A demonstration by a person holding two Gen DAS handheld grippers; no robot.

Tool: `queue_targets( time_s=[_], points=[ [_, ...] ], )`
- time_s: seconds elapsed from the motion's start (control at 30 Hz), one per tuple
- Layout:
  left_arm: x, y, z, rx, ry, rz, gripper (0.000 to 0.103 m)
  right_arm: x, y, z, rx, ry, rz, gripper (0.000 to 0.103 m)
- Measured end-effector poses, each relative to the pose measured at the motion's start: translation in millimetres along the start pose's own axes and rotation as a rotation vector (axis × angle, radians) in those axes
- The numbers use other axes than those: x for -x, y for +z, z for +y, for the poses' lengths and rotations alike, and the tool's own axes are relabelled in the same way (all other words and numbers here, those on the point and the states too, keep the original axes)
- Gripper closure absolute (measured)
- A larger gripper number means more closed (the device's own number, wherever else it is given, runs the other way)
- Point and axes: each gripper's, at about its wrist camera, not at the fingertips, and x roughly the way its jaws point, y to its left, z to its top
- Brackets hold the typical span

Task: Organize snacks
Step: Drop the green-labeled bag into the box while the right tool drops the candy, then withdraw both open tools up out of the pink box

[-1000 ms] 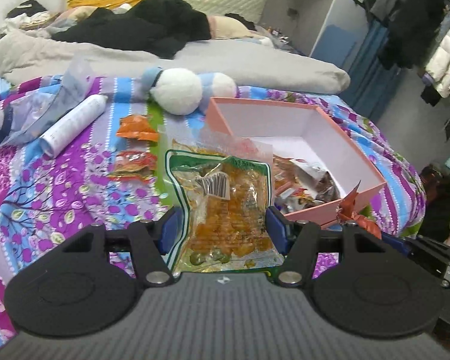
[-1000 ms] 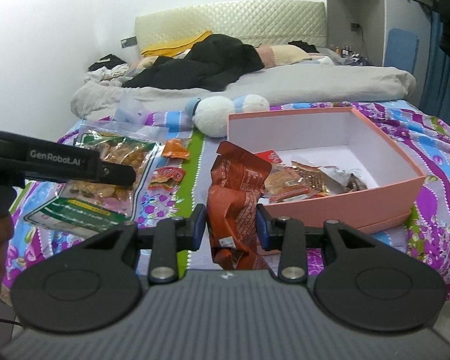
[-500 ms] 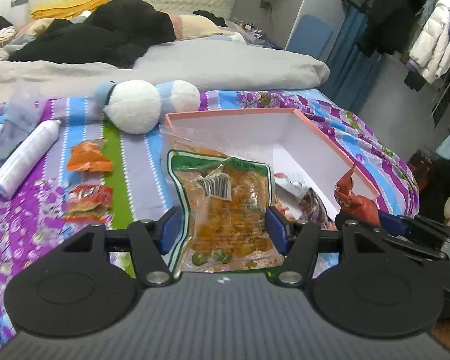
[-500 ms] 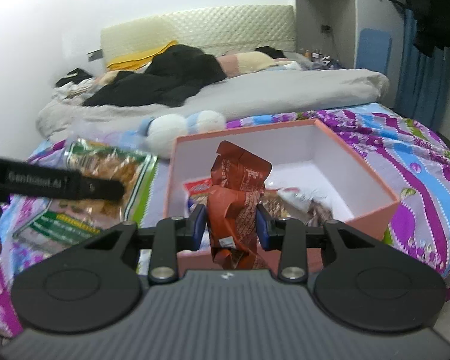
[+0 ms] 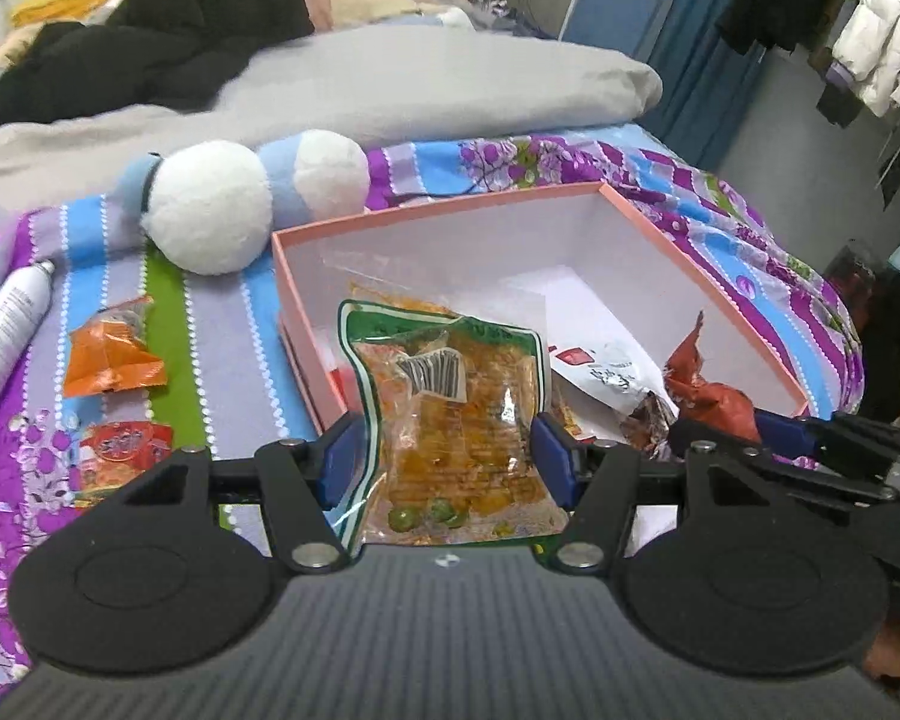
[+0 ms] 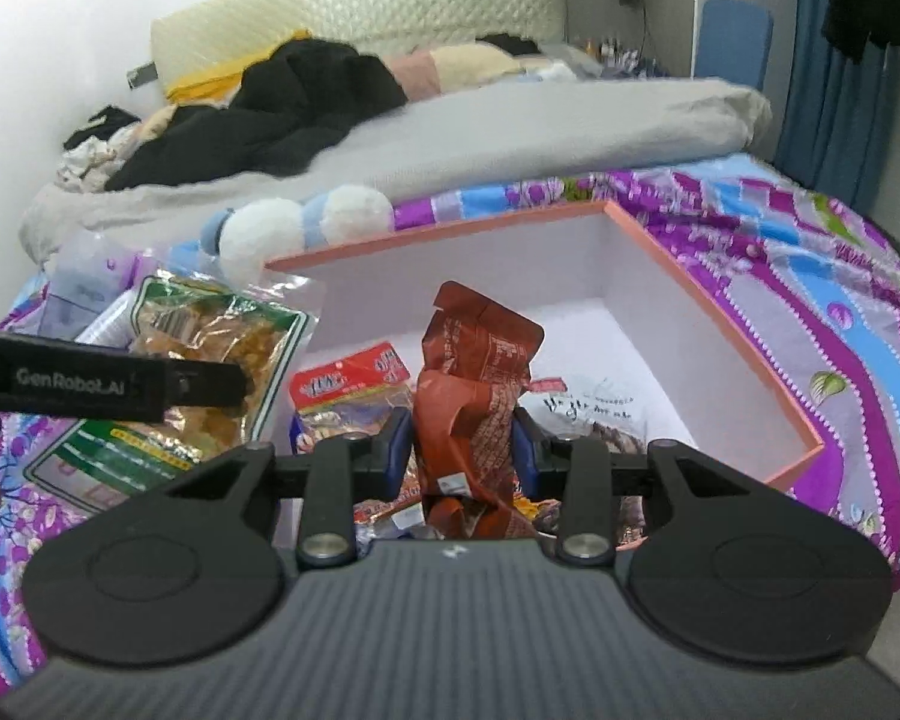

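My left gripper (image 5: 447,456) is shut on a clear green-edged bag of orange snacks (image 5: 450,414), held over the near left corner of the pink box (image 5: 426,219). My right gripper (image 6: 462,450) is shut on a crumpled red-brown snack packet (image 6: 477,384), hanging over the box's near side (image 6: 720,324). Inside the box lie a red-labelled packet (image 6: 354,384) and a white printed packet (image 6: 594,408). The green-edged bag (image 6: 210,372) also shows at the left of the right wrist view, and the red-brown packet (image 5: 711,390) at the right of the left wrist view.
On the purple flowered bedspread (image 5: 228,348) left of the box lie an orange packet (image 5: 114,354), a red packet (image 5: 123,447) and a white spray can (image 5: 6,330). A white and blue plush toy (image 5: 234,204) rests behind the box. Grey duvet and dark clothes cover the bed's far half.
Both grippers have travelled rightward with their packets, from above the bedspread to over the pink box. The box now fills the middle of both views.
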Motion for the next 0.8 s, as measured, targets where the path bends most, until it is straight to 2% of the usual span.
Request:
queue_targets(
  time_s=[0.17,0.2,0.3,0.33,0.53,0.8],
  points=[
    [-10,7,-1,0.012,-0.015,0.025,0.035,-13,1,-11,-0.023,-0.014,0.028,0.064],
    [-10,8,-2,0.011,-0.014,0.022,0.032,-14,0,-12,-0.025,-0.017,0.033,0.063],
    [-7,11,-1,0.016,-0.022,0.013,0.026,-13,-1,-14,-0.024,-0.019,0.035,0.039],
    [-5,11,-1,0.015,-0.025,0.008,0.025,-11,-1,-14,-0.022,-0.013,0.025,0.038],
    [14,5,-3,0.001,-0.021,-0.026,0.025,0,1,-13,-0.019,-0.011,-0.007,0.038],
    [58,-22,1,-0.006,-0.005,-0.093,0.025,25,-5,-6,-0.026,0.022,-0.057,0.038]
  ],
)
